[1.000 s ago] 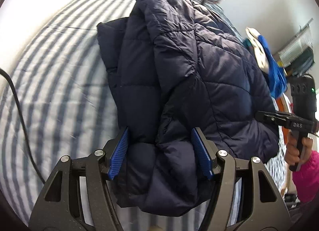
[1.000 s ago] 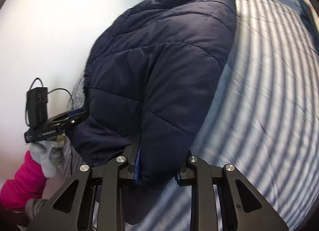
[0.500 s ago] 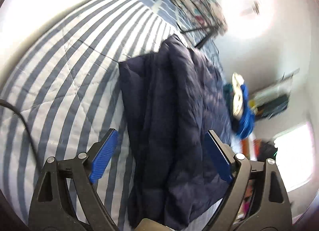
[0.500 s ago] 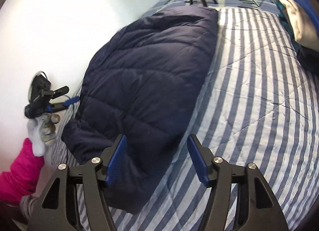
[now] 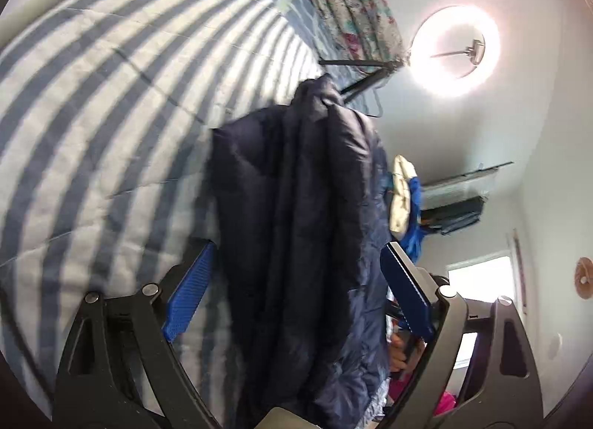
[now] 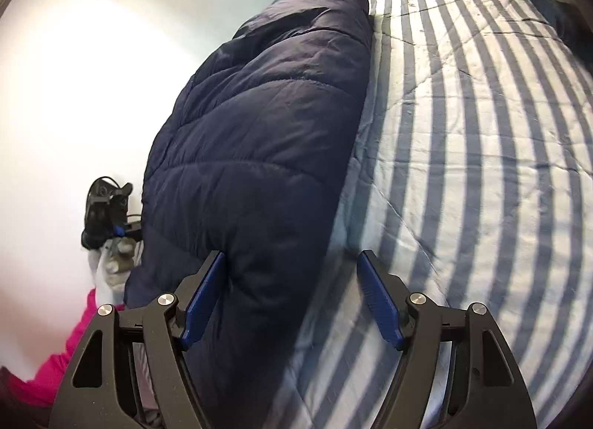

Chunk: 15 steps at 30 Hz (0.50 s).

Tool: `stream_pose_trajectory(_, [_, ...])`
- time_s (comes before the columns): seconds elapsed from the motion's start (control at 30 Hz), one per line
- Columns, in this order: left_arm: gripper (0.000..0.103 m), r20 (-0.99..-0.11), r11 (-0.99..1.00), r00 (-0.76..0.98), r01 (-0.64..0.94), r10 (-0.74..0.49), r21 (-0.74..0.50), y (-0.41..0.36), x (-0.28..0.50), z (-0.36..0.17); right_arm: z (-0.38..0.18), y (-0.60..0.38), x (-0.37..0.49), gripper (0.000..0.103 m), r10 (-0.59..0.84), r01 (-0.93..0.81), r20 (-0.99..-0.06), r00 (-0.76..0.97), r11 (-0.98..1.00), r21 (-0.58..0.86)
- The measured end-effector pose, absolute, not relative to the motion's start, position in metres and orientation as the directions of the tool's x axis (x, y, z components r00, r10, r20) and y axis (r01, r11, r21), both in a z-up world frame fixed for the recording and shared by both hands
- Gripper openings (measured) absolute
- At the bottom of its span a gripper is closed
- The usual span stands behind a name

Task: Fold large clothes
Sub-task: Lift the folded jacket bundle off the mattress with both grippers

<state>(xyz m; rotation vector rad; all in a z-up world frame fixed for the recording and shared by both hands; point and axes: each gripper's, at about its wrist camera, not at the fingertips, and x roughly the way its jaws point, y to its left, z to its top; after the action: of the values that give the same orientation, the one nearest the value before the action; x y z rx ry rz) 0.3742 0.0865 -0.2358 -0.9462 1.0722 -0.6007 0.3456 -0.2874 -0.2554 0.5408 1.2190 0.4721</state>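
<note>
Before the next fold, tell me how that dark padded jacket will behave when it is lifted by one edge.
The jacket will probably sag and drape, since its folded layers already slump on the striped bedspread. Its puffy quilted panels suggest that it is light for its bulk and may spring open again. The smooth shell looks slippery.

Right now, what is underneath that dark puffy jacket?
The folded navy jacket lies on a blue-and-white striped quilt that spreads out beside it. What lies directly beneath the jacket, and inside its folds, is covered and cannot be seen.
</note>
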Motion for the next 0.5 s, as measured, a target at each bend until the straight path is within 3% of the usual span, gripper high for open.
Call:
stream_pose_trajectory(0.07, [0.091, -0.471, 0.504, 0.365, -0.007, -0.803, -0.864, 0.076, 0.379, -0.233, -0.255, -0.276, 0.351, 0.07, 0.608, -0.073, -0.747, 0.269, 0.786, 0.614])
stream_pose_trajectory(0.13, [0.091, -0.508, 0.543, 0.343, 0.008, -0.79, -0.84, 0.062, 0.384, -0.231, -0.254, -0.265, 0.357, 0.061, 0.611, -0.094, -0.751, 0.25, 0.787, 0.609])
stream_pose_trajectory(0.33, [0.09, -0.605, 0.644, 0.312, 0.029, -0.733, -0.765, 0.028, 0.398, -0.221, -0.245, -0.23, 0.362, 0.061, 0.507, -0.186, -0.832, 0.227, 0.861, 0.474])
stream_pose_trajectory(0.5, [0.057, -0.679, 0.725, 0.318, 0.04, -0.662, -0.688, 0.011, 0.399, -0.217, -0.236, -0.237, 0.351, 0.064, 0.501, -0.197, -0.833, 0.234, 0.864, 0.464])
